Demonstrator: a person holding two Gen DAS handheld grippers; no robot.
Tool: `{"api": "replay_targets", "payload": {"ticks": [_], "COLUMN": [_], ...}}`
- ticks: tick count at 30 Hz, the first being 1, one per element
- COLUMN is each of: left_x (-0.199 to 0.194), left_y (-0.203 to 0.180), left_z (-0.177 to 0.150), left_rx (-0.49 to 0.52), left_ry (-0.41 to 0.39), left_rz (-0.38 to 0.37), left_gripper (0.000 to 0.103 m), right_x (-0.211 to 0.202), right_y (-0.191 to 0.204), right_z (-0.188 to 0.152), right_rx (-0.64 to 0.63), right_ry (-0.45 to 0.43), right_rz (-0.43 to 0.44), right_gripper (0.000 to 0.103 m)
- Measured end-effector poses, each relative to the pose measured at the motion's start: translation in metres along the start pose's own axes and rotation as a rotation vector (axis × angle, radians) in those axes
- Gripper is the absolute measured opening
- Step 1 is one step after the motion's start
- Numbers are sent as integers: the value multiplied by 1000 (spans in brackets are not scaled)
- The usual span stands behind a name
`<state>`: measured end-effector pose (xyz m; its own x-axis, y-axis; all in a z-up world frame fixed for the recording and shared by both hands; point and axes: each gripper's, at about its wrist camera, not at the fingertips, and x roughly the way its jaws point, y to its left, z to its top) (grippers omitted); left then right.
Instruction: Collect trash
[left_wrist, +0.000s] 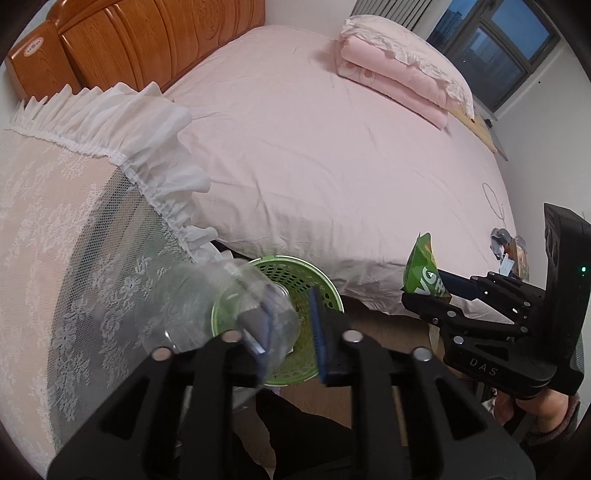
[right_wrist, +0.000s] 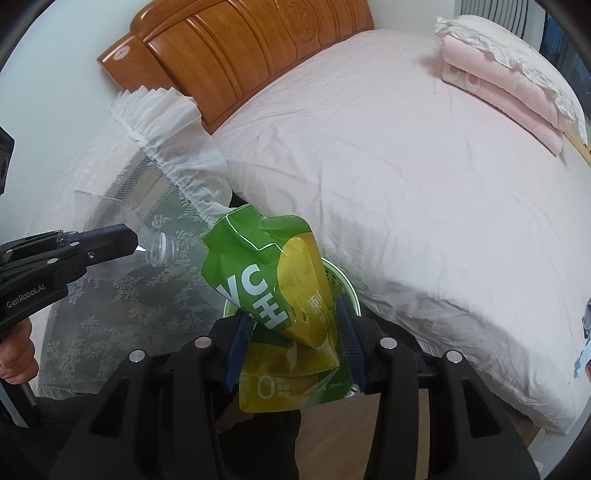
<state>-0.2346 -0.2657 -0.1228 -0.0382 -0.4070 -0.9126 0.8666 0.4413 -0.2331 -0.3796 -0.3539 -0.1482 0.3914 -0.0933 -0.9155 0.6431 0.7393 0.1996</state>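
1. Two grippers, both over the green bin (left_wrist: 280, 314) on the floor by the bed (left_wrist: 332, 166).
2. Left gripper (left_wrist: 288, 328): jaws parted; clear bottle (left_wrist: 207, 306) lies against the left pad only, right pad apart from it. Released, not clamped. Bottle neck toward the bin.
3. Right gripper (right_wrist: 295, 343): pads closed on a green pouch (right_wrist: 280, 295), held by its lower half, top leaning left above the bin rim.
4. Handling note: bottle seems mid-drop; keep it centred over the opening, then part the right jaws only once the pouch hangs inside the rim.
5. Pose: both point steeply down, side by side; a hand (left_wrist: 546, 410) grips the right handle.
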Motion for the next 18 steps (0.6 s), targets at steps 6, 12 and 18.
{"api": "replay_targets", "payload": {"ticks": [6,12,18], "left_x": [-9,-16,-22], "left_y": [-5,-1,0], "left_z": [-2,-1,-1], "left_rx": [18,17,32], "left_ry": [-35,-47,-59], "left_rz": [23,37,45], "left_gripper": [76,81,82], "right_x": [9,15,18], "right_y": [-6,-3,2], "right_z": [-5,-2,-1], "right_rx": [1,-5,-4], "right_ry": [21,30,31], "right_rz": [5,8,6], "right_gripper": [46,46,47]}}
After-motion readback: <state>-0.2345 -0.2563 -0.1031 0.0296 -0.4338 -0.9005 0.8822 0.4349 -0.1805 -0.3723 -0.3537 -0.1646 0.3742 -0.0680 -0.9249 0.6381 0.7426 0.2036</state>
